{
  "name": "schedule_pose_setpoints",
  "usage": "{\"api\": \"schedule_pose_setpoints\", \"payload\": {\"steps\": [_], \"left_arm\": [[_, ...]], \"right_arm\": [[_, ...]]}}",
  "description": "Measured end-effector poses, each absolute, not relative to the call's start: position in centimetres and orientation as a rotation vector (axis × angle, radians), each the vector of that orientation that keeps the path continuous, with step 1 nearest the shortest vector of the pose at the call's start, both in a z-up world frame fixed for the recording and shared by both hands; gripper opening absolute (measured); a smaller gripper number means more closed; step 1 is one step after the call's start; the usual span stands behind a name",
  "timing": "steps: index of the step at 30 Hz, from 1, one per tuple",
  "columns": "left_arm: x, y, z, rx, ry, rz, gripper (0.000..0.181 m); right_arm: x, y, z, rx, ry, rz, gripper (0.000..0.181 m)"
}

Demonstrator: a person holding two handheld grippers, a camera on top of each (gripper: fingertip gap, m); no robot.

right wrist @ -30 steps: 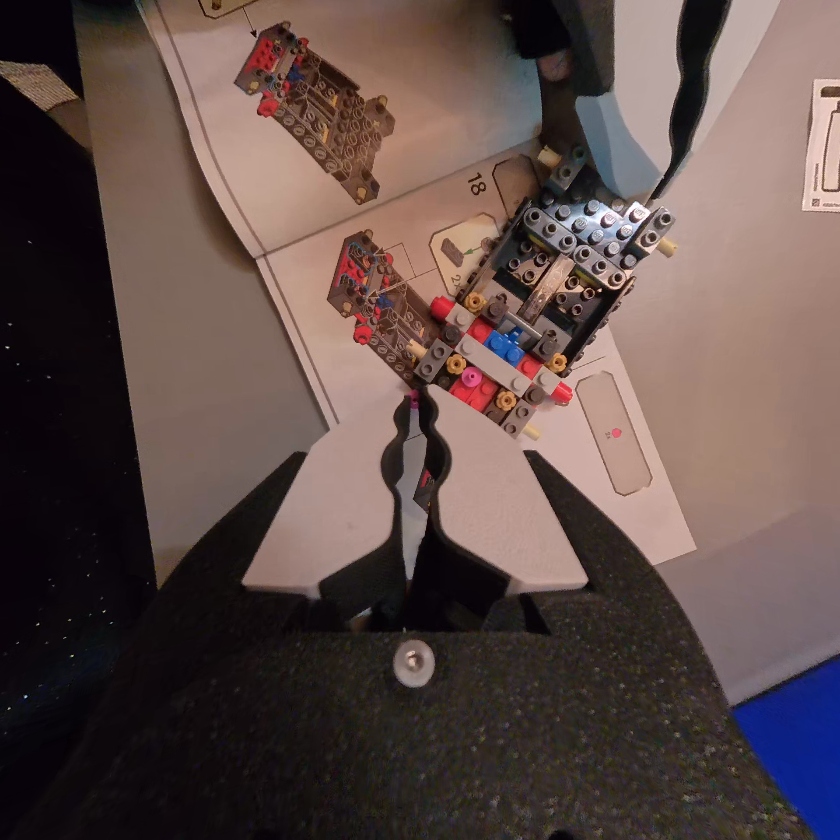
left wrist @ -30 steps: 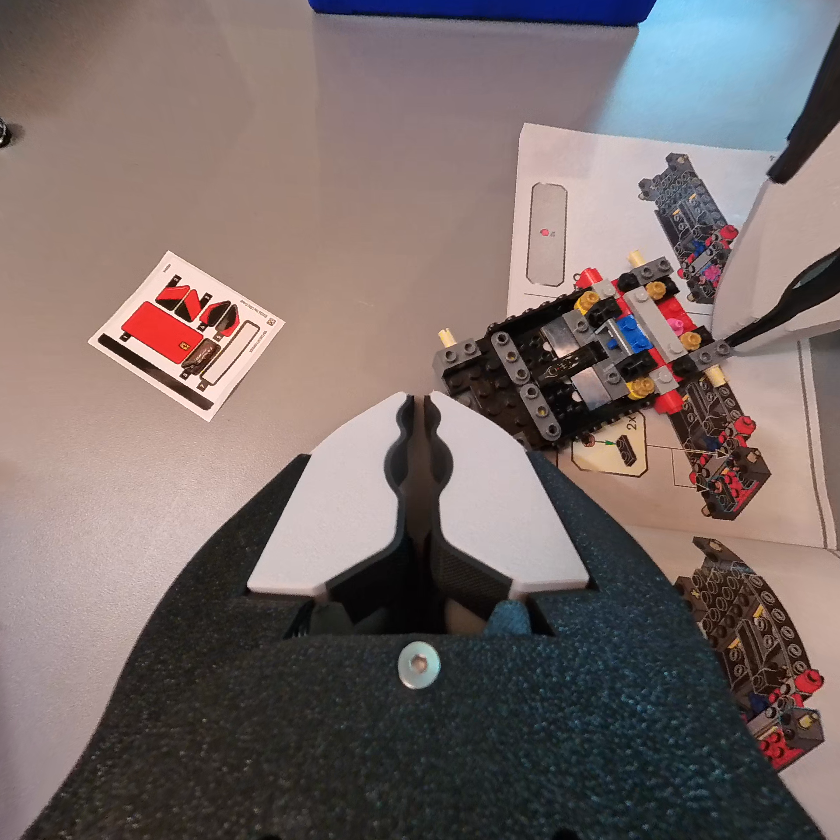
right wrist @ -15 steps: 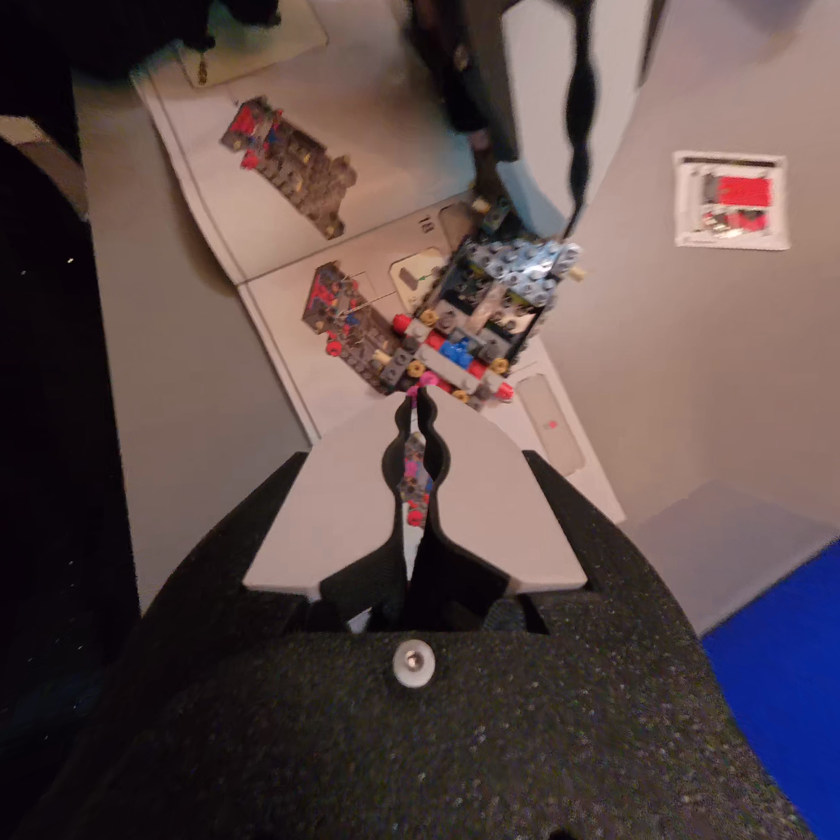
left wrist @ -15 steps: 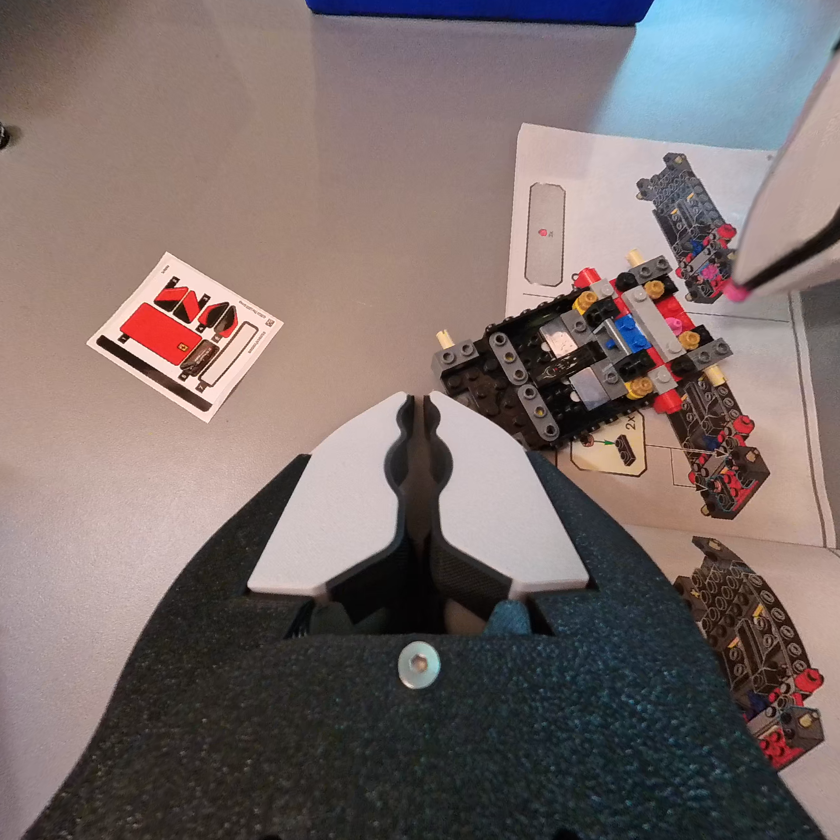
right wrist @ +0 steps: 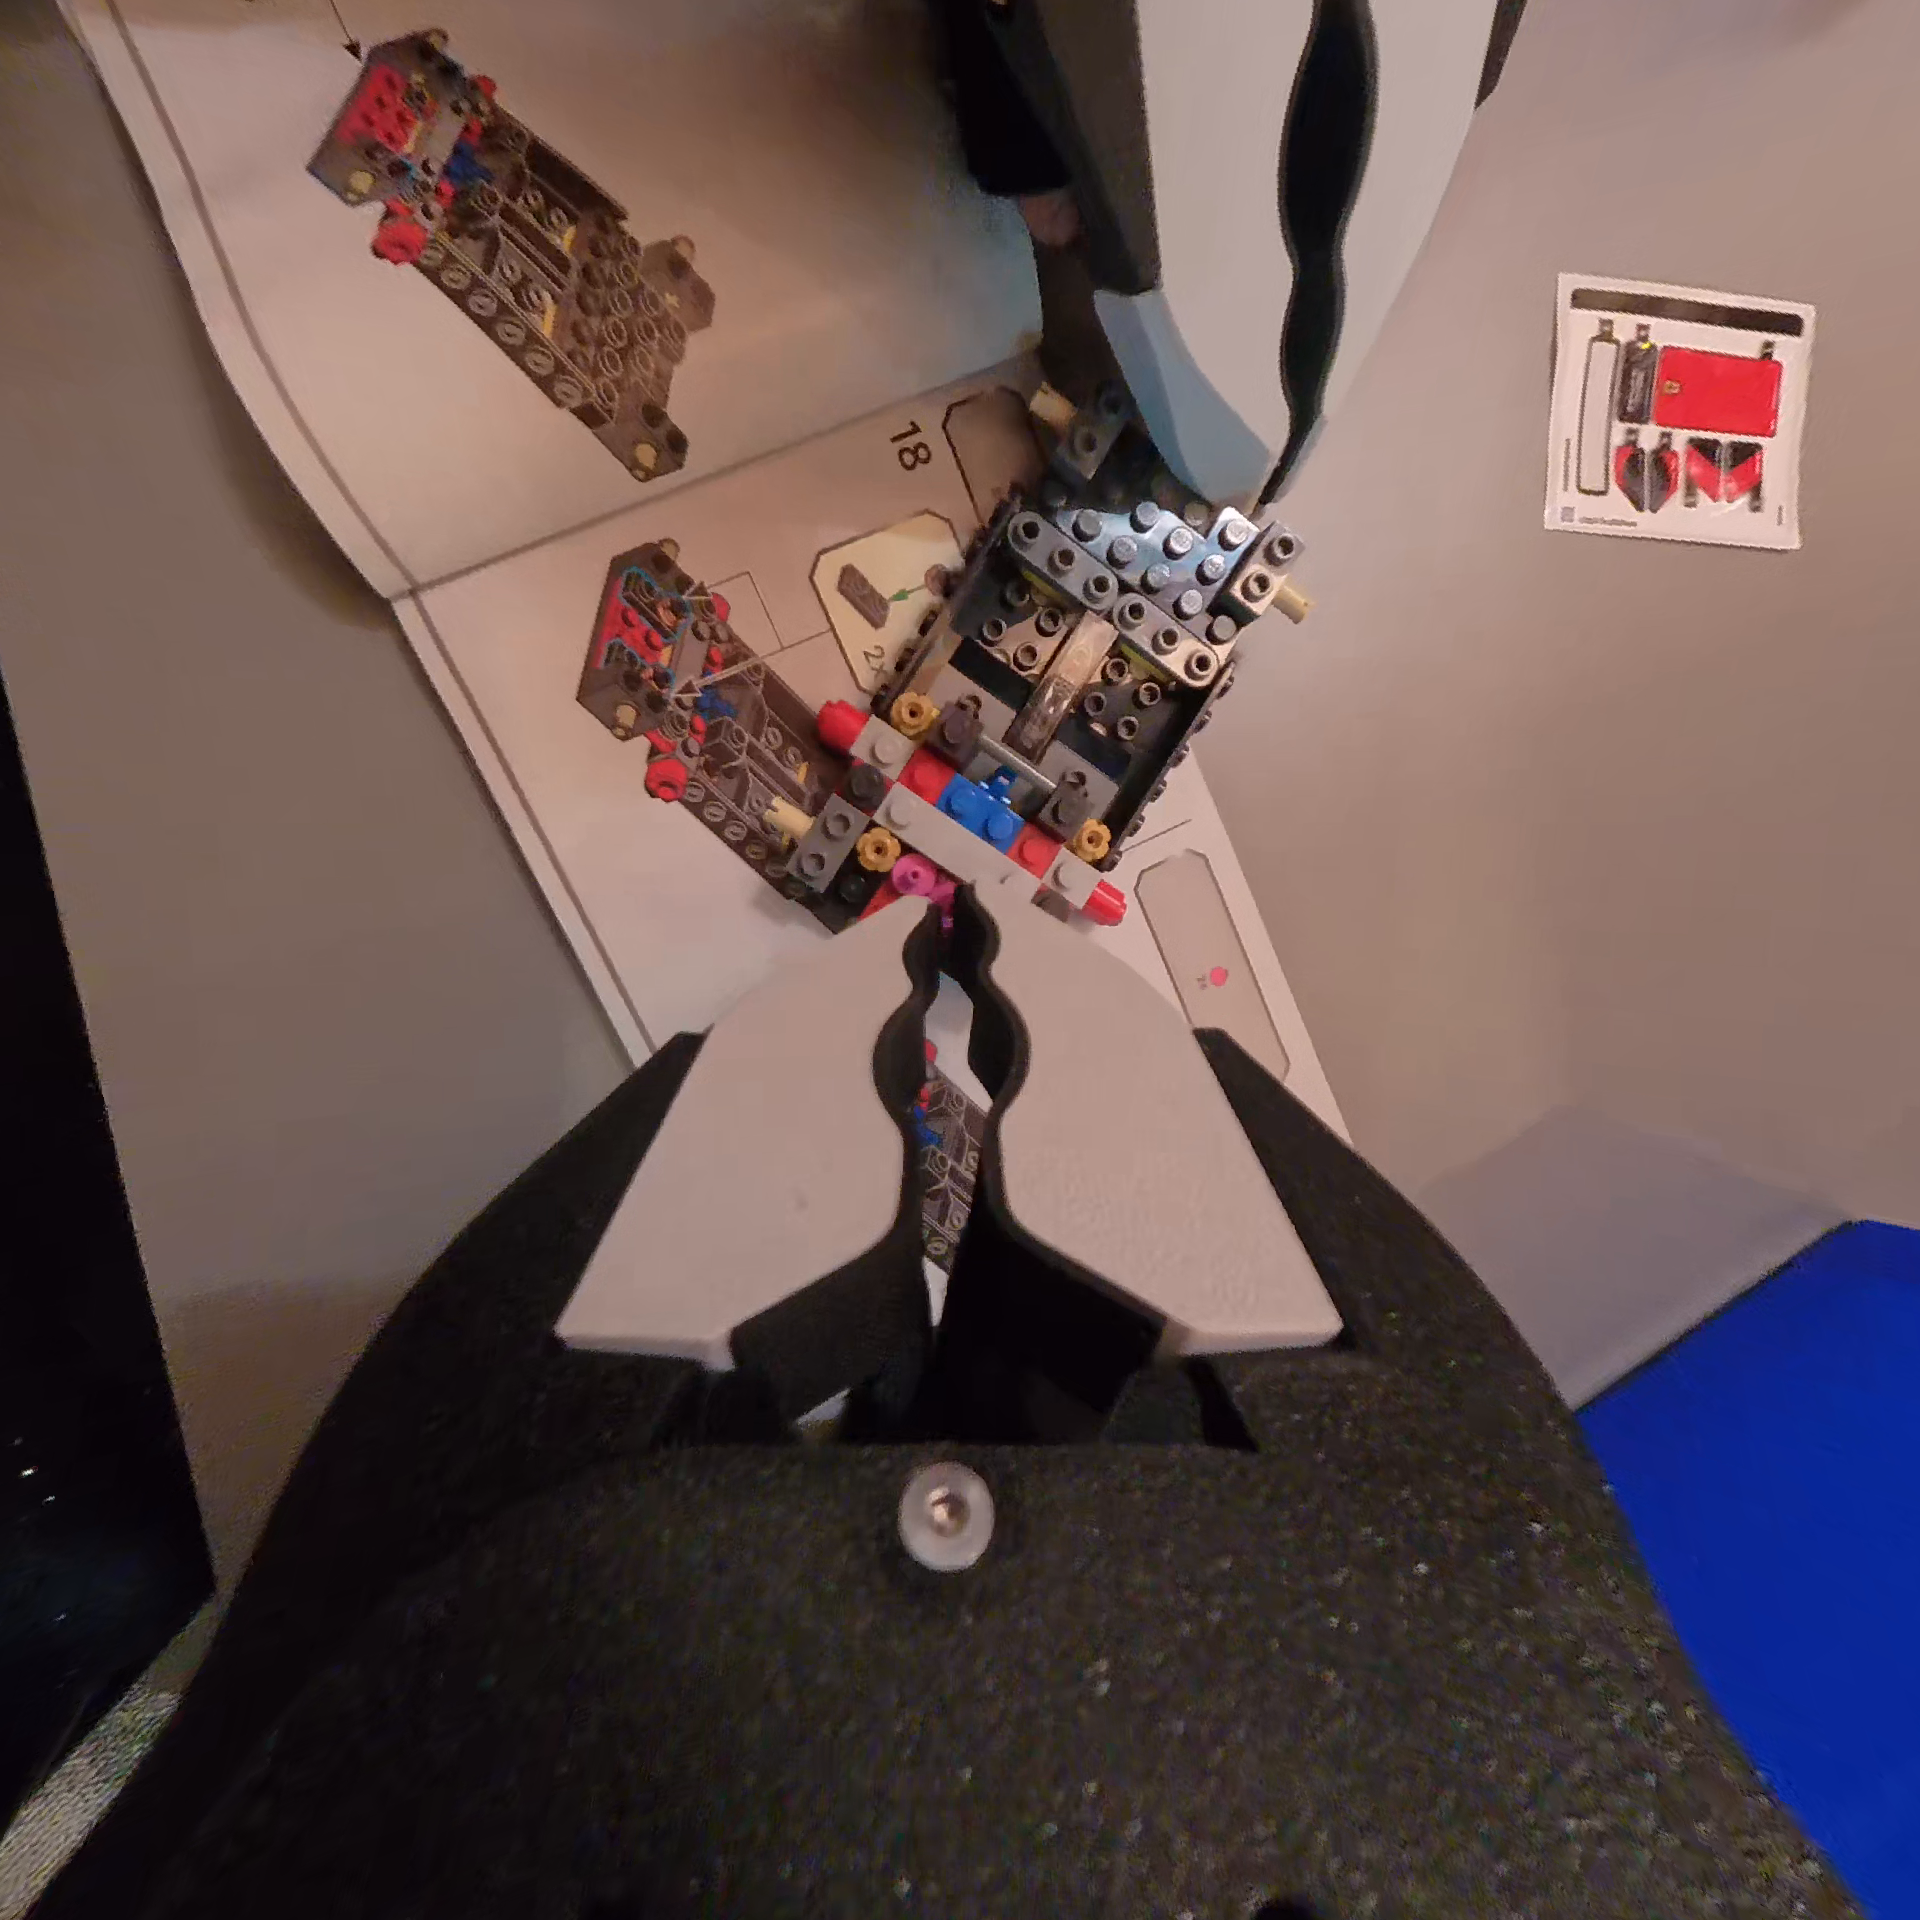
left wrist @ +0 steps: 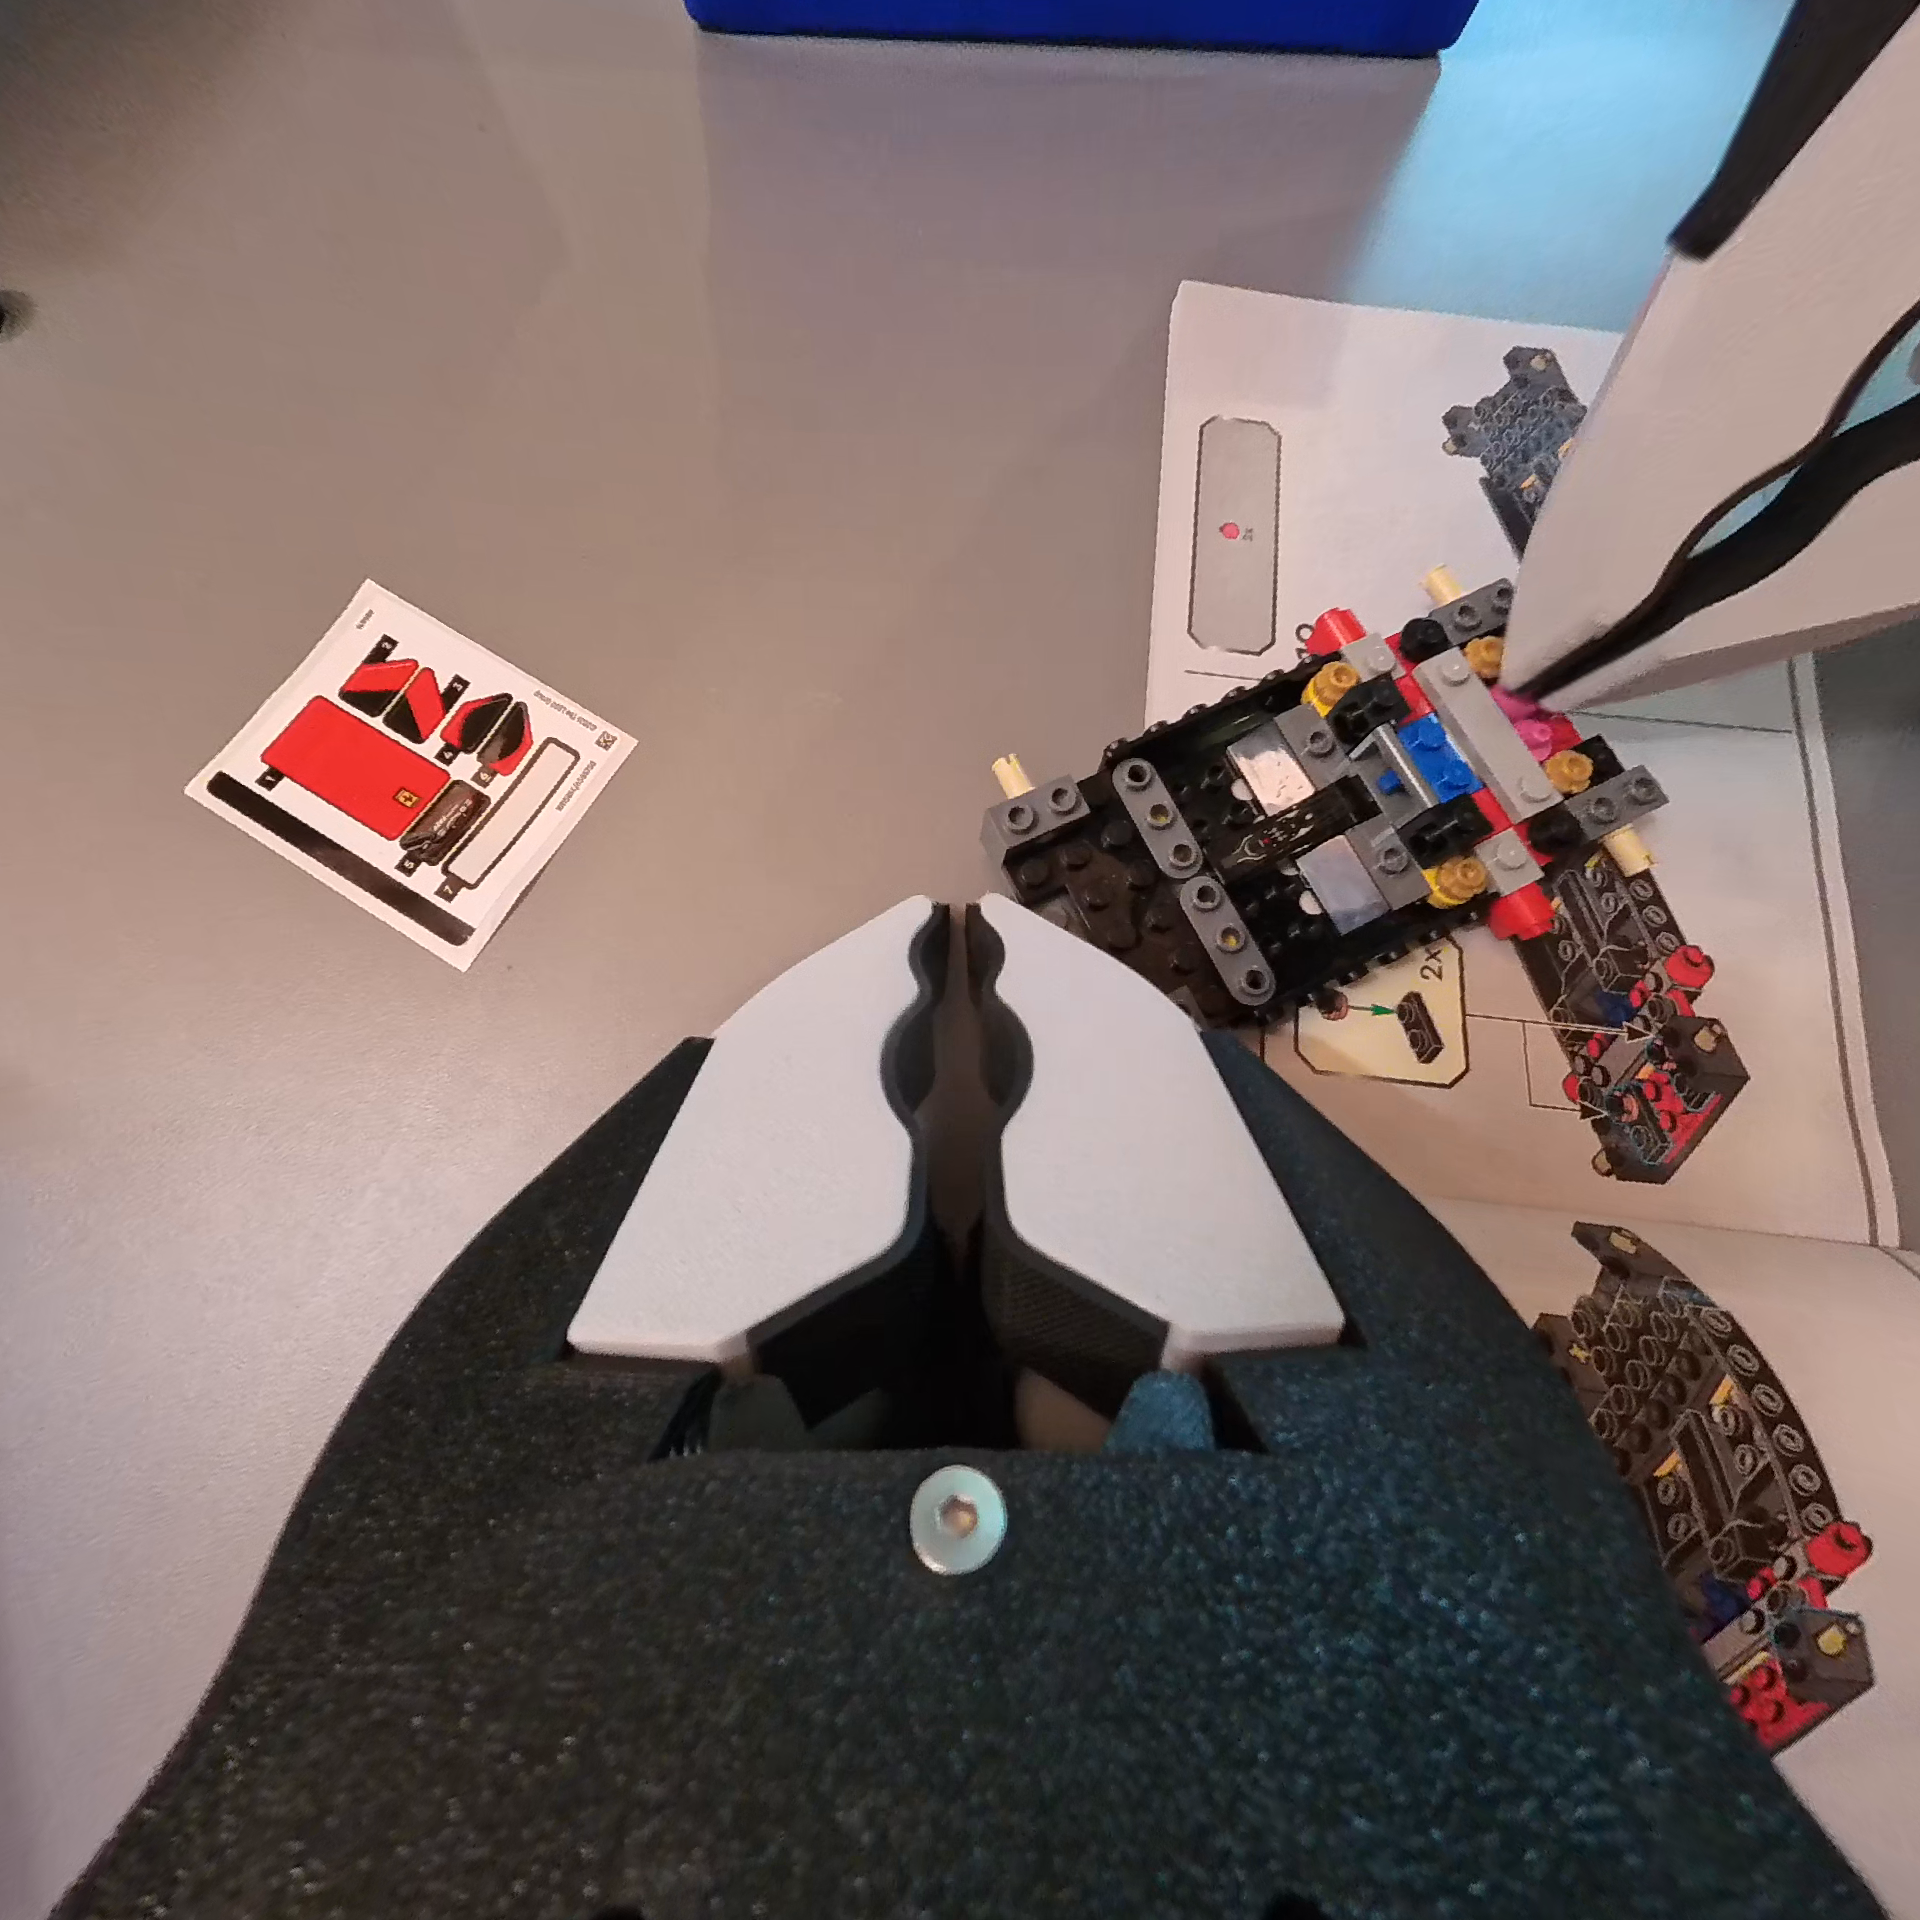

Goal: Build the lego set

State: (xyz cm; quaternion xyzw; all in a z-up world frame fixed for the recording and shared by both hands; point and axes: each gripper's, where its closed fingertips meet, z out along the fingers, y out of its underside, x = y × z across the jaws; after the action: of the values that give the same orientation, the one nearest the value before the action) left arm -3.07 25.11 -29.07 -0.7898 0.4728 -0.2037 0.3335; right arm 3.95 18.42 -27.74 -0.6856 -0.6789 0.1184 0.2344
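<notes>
The partly built lego car chassis (left wrist: 1320, 821), black with grey, red, blue and gold parts, lies on the open instruction booklet (left wrist: 1340, 436). My left gripper (left wrist: 961, 909) is shut and empty, its tips at the chassis's black end. In the right wrist view the left gripper (right wrist: 1276, 494) touches that far end of the chassis (right wrist: 1081, 665). My right gripper (right wrist: 951, 899) is shut on a small pink piece (right wrist: 941, 916) at the coloured end, beside a pink stud (right wrist: 914, 876) on the model. The right gripper also shows in the left wrist view (left wrist: 1519, 691).
A sticker sheet (left wrist: 410, 774) with red and black shapes lies on the grey table, left of the chassis. A blue bin (left wrist: 1081, 16) stands at the far edge, and shows low right in the right wrist view (right wrist: 1766, 1507). A dark drop-off (right wrist: 62, 1143) runs along the table's left edge. Across from one pair of fingers to the other is roughly 10 cm.
My right gripper lifted off the chassis's coloured end with the pink piece, then came back down onto that end. The left gripper and the chassis have stayed put.
</notes>
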Motion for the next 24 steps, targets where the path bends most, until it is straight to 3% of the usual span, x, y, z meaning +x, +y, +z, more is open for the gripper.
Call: {"api": "schedule_pose_setpoints", "payload": {"steps": [19,24], "left_arm": [[-3.06,25.15,-29.09,-2.063,1.221,-0.545,0.000],[-3.09,25.20,-29.08,-2.068,1.214,-0.551,0.001]], "right_arm": [[3.76,18.38,-27.99,-1.825,-1.905,0.318,0.003],[3.58,18.41,-27.79,-1.800,-1.841,0.357,0.010]]}}
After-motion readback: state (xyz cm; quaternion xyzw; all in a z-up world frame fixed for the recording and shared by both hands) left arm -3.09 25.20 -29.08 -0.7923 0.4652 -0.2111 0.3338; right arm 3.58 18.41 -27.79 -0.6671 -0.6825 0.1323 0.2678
